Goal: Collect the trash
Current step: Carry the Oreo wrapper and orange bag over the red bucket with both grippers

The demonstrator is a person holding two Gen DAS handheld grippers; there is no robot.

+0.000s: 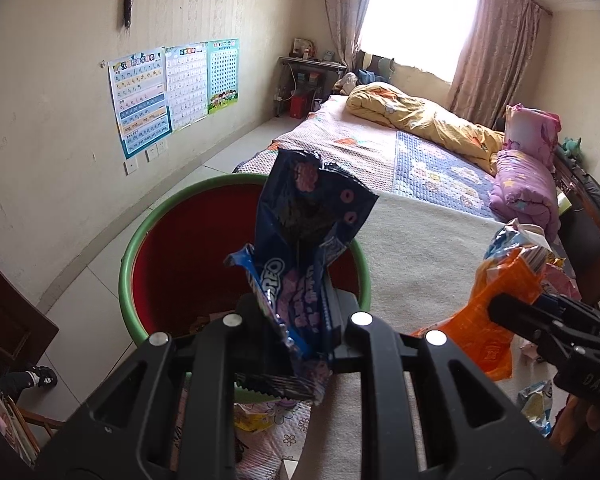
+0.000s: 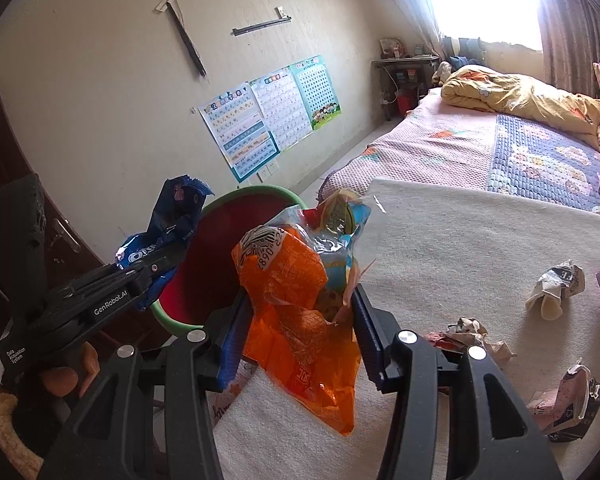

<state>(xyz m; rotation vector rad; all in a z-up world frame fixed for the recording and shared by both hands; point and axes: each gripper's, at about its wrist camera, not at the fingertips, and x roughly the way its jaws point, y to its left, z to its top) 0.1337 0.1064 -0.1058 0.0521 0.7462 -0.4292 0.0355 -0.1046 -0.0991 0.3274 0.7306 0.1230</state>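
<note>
Over the bin (image 1: 140, 264), at the edge of the bed (image 1: 420, 248), your left hand-held gripper (image 1: 296, 320) is clamped tight on a blue Oreo wrapper (image 1: 300, 232). That wrapper stands up from the jaws, its torn top above the bin's green rim, the red inside showing behind it. Something small lies at the bottom of the bin, but the view is too dark to say what.

Your right hand-held gripper (image 2: 300, 320) is closed on a bundle of wrappers: an orange bag (image 2: 296, 312) with a blue and clear one (image 2: 340, 240) pressed against it. Its blue pads (image 2: 366, 336) pinch the bundle from both sides, and the orange bag hangs below the jaws. This bundle sits just beside the bin, near its rim, above the beige blanket (image 2: 460, 248).

More trash lies on that blanket to your right: a white crumpled carton (image 2: 556, 288), a crumpled paper scrap (image 2: 468, 332) and a pink crushed carton (image 2: 568, 404), all apart from one another. From the left camera, a yellow-blue wrapper (image 1: 538, 404) also lies low at the right.

Both grippers are side by side, the left one nearer the wall.
</note>
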